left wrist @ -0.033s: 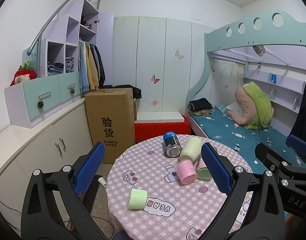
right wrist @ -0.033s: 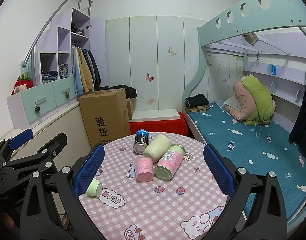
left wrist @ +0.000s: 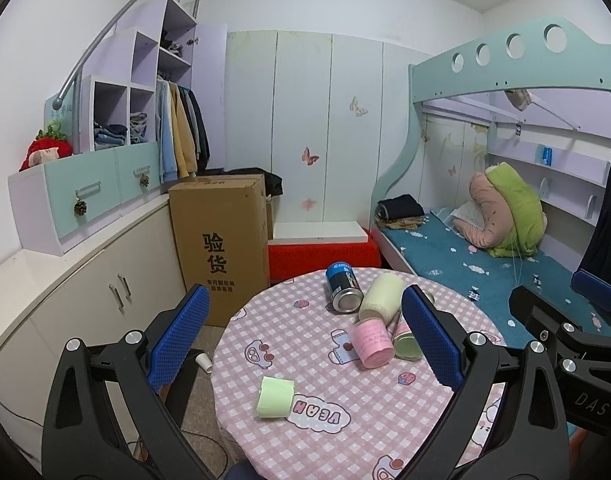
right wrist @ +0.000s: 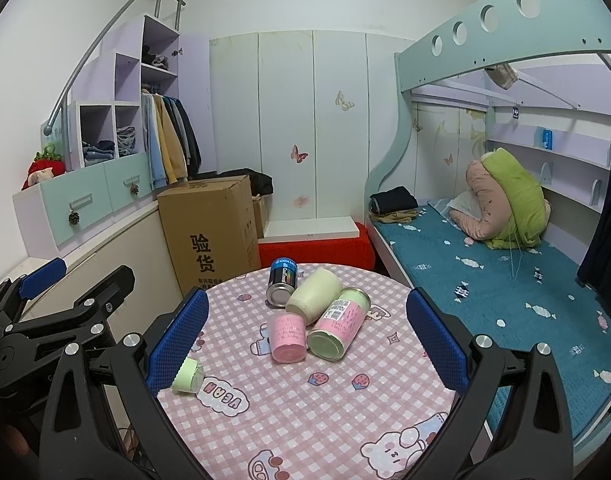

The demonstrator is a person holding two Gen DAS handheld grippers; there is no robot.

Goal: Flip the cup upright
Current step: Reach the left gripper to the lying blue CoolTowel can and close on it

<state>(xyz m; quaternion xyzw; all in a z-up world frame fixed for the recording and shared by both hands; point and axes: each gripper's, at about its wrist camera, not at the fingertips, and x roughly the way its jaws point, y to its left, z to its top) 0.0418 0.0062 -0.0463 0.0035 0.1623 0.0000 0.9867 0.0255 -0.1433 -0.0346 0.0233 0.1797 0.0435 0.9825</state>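
Nothing has moved since the earlier frame: both grippers and every container sit as they did. The round tabletop (left wrist: 305, 380), under a pink checked cloth with cartoon prints, fills the foreground of a child's bedroom, with a bunk bed (left wrist: 485, 264) beyond it on one side and a tall cardboard box (left wrist: 221, 240) on the other. The left gripper (left wrist: 305, 342) and right gripper (right wrist: 307, 338) hover above the near edge of the tabletop, jaws spread wide and holding nothing, apparently poised so the person can survey the clutter before choosing a reach. At the tabletop's far side a blue can (right wrist: 282, 285) lies on its side; touching it, nearer the grippers, is a cream bottle (right wrist: 315, 296), and against that a pink-and-green labelled tin (right wrist: 339, 322) and a pink cup (right wrist: 287, 336), all tipped over in one tight cluster. The light green cup (left wrist: 275, 396) lies alone, on its side, well apart from the pink cup and close to the tabletop's near-left edge, its open mouth facing away from the cluster. It looks like thin paper, likely to crush under a hard squeeze, and being isolated it seems the easiest to set upright.
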